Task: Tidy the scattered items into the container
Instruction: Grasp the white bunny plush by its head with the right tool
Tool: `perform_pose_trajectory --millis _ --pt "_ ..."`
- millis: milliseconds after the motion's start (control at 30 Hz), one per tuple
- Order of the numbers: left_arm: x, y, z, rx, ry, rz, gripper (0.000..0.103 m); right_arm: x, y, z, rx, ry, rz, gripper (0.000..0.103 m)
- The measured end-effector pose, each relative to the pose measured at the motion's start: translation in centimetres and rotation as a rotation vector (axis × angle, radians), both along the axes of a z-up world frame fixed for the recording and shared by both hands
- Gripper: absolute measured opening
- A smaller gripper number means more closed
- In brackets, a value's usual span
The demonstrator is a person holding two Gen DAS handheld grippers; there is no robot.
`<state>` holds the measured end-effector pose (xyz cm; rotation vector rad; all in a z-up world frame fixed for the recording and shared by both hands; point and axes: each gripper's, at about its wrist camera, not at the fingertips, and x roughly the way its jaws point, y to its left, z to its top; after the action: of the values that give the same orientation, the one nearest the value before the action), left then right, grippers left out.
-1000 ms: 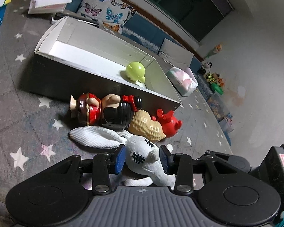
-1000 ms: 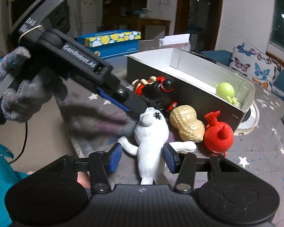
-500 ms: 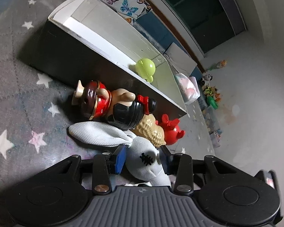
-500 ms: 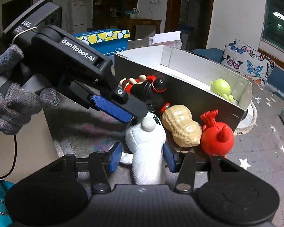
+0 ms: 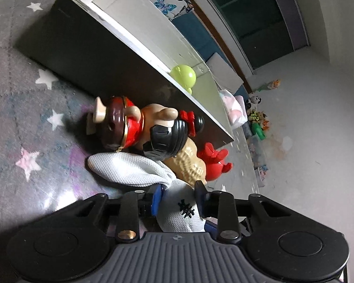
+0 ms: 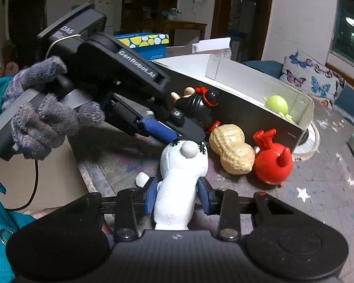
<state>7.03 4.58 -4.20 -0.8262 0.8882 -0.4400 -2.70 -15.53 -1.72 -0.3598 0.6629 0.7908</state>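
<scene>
1. Landmark: white plush rabbit (image 6: 180, 172), lying on the star-print table (image 6: 318, 195), in front of the long box (image 6: 236, 75) and outside it.
2. Left claw (image 5: 178, 200): blue pads pressed against both sides of the rabbit's head, pinching it. In the right wrist view it comes in at the rabbit's head end (image 6: 177, 136), held by a gloved hand (image 6: 44, 120).
3. Right claw (image 6: 177, 198): pads touch both flanks of the rabbit's body, pinching it.
4. Rabbit's ear (image 5: 129, 169) lies flat on the table, sticking out past the left claw.
5. Peanut toy (image 6: 232, 152) is just beside the rabbit's head, on the box side.
6. Red horned toy (image 6: 272, 160) sits past the peanut, farther from the rabbit.
7. Black-haired doll (image 5: 141, 127) lies between the rabbit and the box wall, on its side.
8. Green toy (image 6: 277, 105) is the only thing visible inside the box, well apart from the rabbit.
</scene>
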Motion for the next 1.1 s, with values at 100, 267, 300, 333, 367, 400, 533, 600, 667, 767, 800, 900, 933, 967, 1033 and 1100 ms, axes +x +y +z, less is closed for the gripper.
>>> perform_pose_trajectory --millis 100,267,300,333,367,400,533,600,667,767,800,900,933,967,1033,1100 --pt "-0.4 0.0 0.3 0.013 -0.003 -0.006 0.030 -0.5 -0.2 0.0 -0.015 -0.006 -0.008 0.040" --pt "-1.3 -0.5 1.0 0.054 -0.033 -0.011 0.029 -1.3 -0.4 0.0 -0.045 -0.012 -0.004 0.040" --pt "-1.5 -0.6 1.2 0.065 -0.041 -0.012 0.029 -1.5 -0.5 0.0 -0.047 -0.010 -0.005 0.040" --pt "-1.6 -0.8 1.4 0.075 -0.049 -0.012 0.029 -1.7 -0.6 0.0 -0.048 -0.008 -0.007 0.040" --pt "-1.8 -1.0 1.6 0.084 -0.058 -0.013 0.029 -1.8 -0.8 0.0 -0.050 -0.005 -0.011 0.040" --pt "-2.0 -1.2 1.8 0.093 -0.069 -0.017 0.029 -1.9 -1.0 0.0 -0.050 -0.001 -0.015 0.040" --pt "-2.7 -2.0 2.8 0.117 -0.116 -0.045 0.028 -2.3 -1.8 -0.2 -0.036 0.024 -0.025 0.031" --pt "-3.1 -2.1 3.6 0.130 -0.145 -0.056 0.028 -2.7 -2.1 0.1 -0.030 0.014 -0.031 0.031" --pt "-3.3 -2.1 4.3 0.128 -0.173 -0.067 0.028 -2.9 -2.3 0.6 -0.024 -0.005 -0.035 0.030" --pt "-3.4 -1.8 5.3 0.116 -0.204 -0.068 0.028 -3.0 -2.5 1.7 -0.020 -0.042 -0.034 0.029" --pt "-3.4 -1.8 5.7 0.113 -0.219 -0.065 0.028 -3.0 -2.6 2.1 -0.019 -0.058 -0.033 0.029" --pt "-3.2 -1.5 7.4 0.111 -0.271 -0.053 0.028 -2.6 -2.5 3.3 -0.013 -0.105 -0.032 0.029" --pt "-2.9 -1.5 7.9 0.114 -0.287 -0.046 0.028 -2.3 -2.4 3.7 -0.012 -0.124 -0.030 0.029" --pt "-2.7 -1.4 8.4 0.116 -0.301 -0.039 0.028 -1.9 -2.3 4.2 -0.011 -0.142 -0.026 0.029" --pt "-2.0 -0.9 9.4 0.117 -0.328 -0.020 0.028 -1.2 -1.9 5.0 -0.012 -0.174 -0.019 0.029" --pt "-1.3 -0.4 10.2 0.116 -0.351 -0.001 0.028 -0.2 -1.2 5.7 -0.020 -0.210 -0.007 0.029"
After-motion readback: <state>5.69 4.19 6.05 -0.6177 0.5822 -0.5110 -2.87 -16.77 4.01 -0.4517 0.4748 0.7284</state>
